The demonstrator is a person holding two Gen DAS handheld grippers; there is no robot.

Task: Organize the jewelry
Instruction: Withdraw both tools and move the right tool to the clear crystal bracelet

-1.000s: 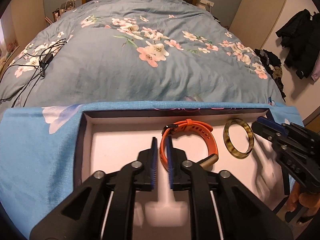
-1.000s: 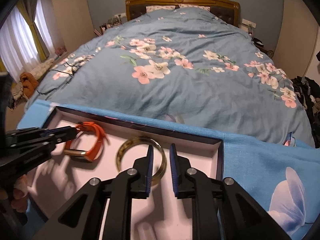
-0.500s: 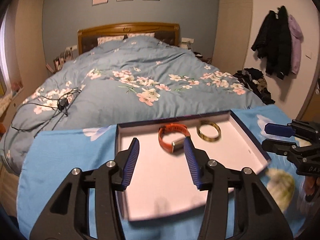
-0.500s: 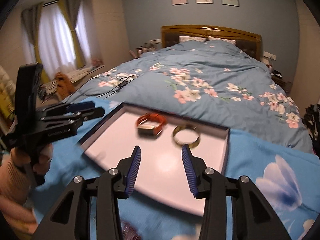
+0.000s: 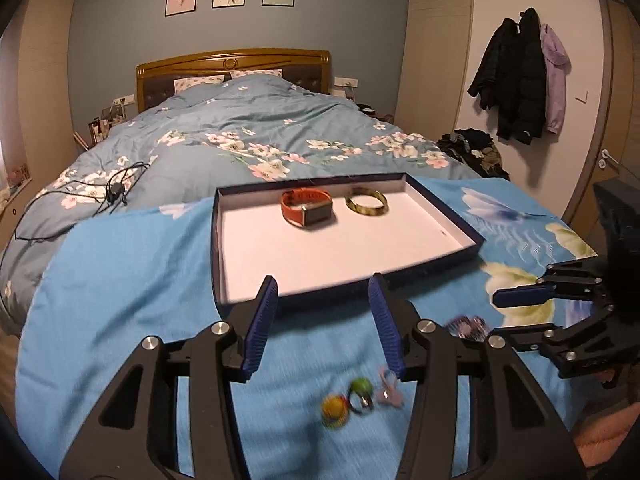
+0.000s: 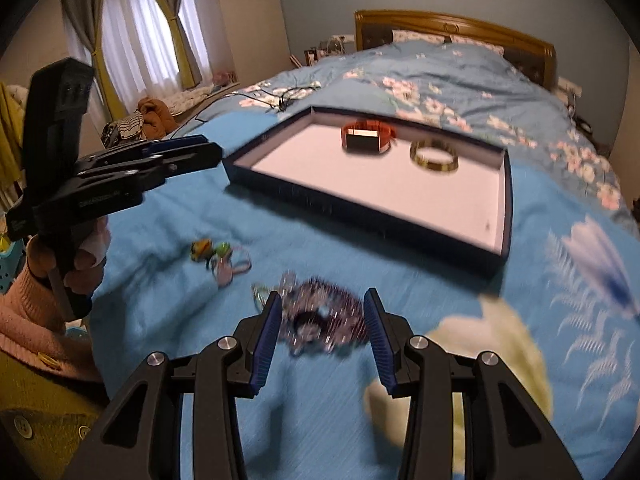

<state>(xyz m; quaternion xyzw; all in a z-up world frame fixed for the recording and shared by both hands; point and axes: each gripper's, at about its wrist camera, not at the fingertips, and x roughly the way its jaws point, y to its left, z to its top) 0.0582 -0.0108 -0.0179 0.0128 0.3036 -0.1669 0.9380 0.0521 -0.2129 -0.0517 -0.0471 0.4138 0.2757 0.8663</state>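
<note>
Motion blur smears the small pieces on the blue cloth (image 5: 120, 264): a dark beaded tangle (image 6: 320, 316) low in the right wrist view, and coloured rings (image 5: 352, 400) at lower centre of the left. The shallow box (image 5: 440, 216) holds an orange watch (image 5: 306, 208) and a bangle (image 5: 366, 201), apart. Left tongs (image 5: 324, 320) and right tongs (image 6: 320, 336) are seen parted, gripping nothing.

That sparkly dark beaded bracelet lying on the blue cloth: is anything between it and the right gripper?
Nothing visible. The sparkly dark beaded bracelet lies on the blue flowered cloth just ahead of the right gripper, whose jaws stand apart and empty. The small coloured rings lie off to the side.
</note>
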